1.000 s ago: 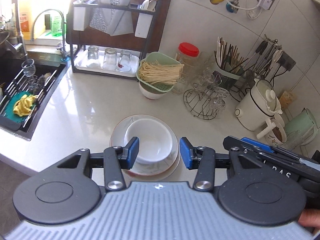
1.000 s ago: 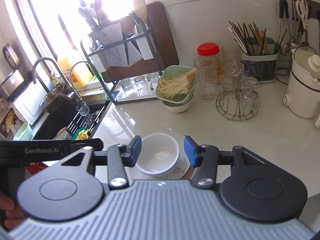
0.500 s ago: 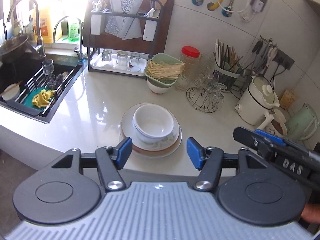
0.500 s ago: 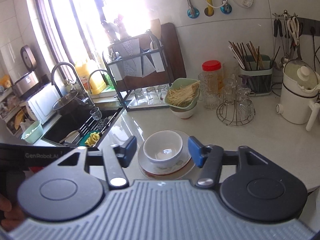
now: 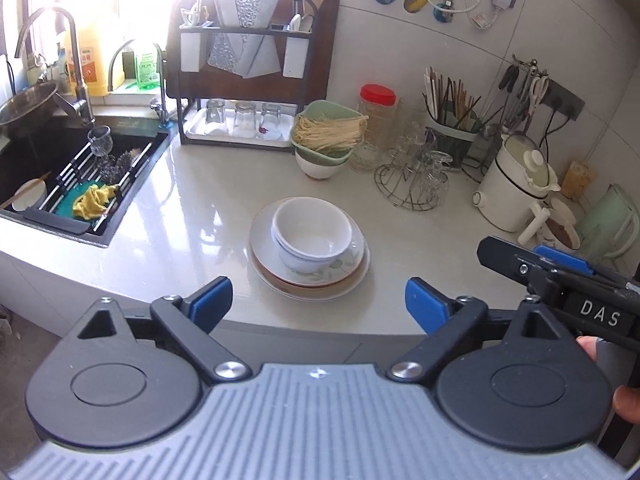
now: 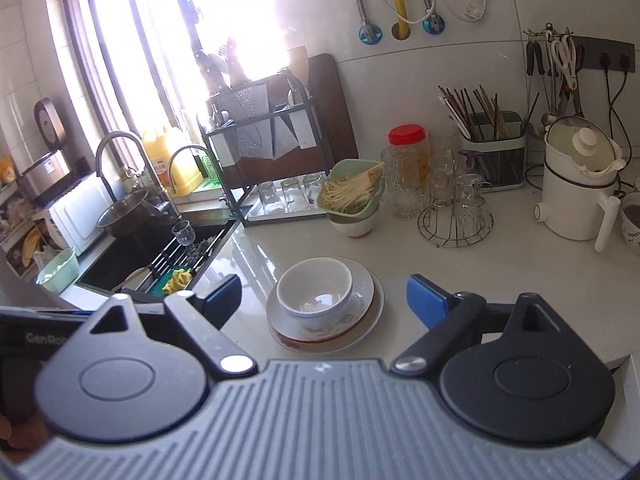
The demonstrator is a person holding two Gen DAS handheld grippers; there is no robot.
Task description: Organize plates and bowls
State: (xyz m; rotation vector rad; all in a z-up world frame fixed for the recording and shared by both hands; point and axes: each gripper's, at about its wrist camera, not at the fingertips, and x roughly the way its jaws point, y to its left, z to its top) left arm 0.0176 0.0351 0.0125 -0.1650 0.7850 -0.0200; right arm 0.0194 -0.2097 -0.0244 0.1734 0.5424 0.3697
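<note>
Stacked white bowls (image 5: 312, 232) sit on a stack of plates (image 5: 352, 276) in the middle of the pale counter; the bowls (image 6: 316, 288) and plates (image 6: 364, 312) also show in the right wrist view. My left gripper (image 5: 318, 304) is open and empty, held back from the counter's front edge, short of the stack. My right gripper (image 6: 324, 300) is open and empty, also drawn back from the stack. The right gripper's body (image 5: 560, 280) shows at the right in the left wrist view.
A sink (image 5: 60, 184) with a rack and yellow cloth lies left. A dish rack (image 5: 244, 80) with glasses stands behind. A green basket of noodles (image 5: 326, 136) on a bowl, a glass stand (image 5: 416, 180), a chopstick holder (image 5: 452, 132) and a white kettle (image 5: 516, 188) line the back right.
Both grippers have pulled back and up from the bowl stack and their jaws have opened wider. The bowls and plates have stayed in place.
</note>
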